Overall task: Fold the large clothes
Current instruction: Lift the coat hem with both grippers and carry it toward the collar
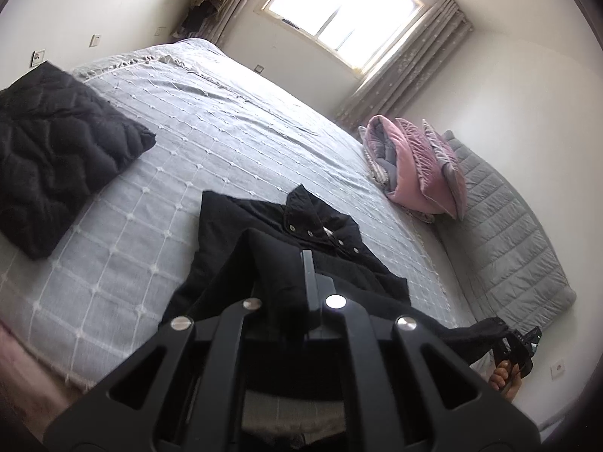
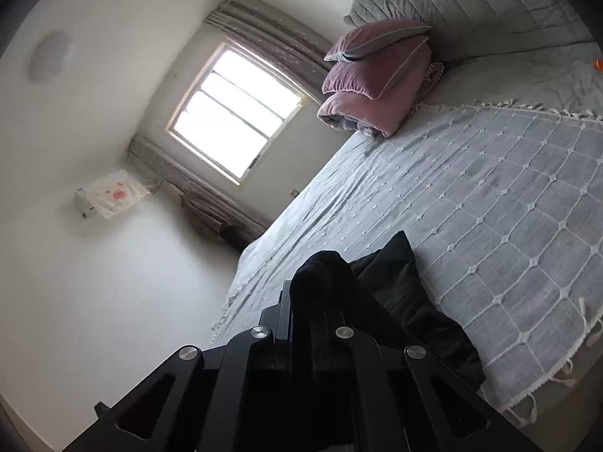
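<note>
Two grippers pinch one black coat point(image 1: 301, 233) and lift its near part off the bed point(image 1: 211, 143). The left gripper point(image 1: 297, 263) has its jaws pressed together on a fold of the dark cloth. The right gripper point(image 2: 301, 282) is also clamped on a bunch of the coat, which drapes over its fingers and hides them. The coat's collar end lies on the grey bedspread near the bed's close edge. A folded black quilted jacket point(image 1: 56, 150) sits near the bed's left edge. Pink pillows point(image 1: 414, 165) are piled by the grey headboard point(image 1: 508, 233). A bright window point(image 1: 343, 11) is behind.
</note>
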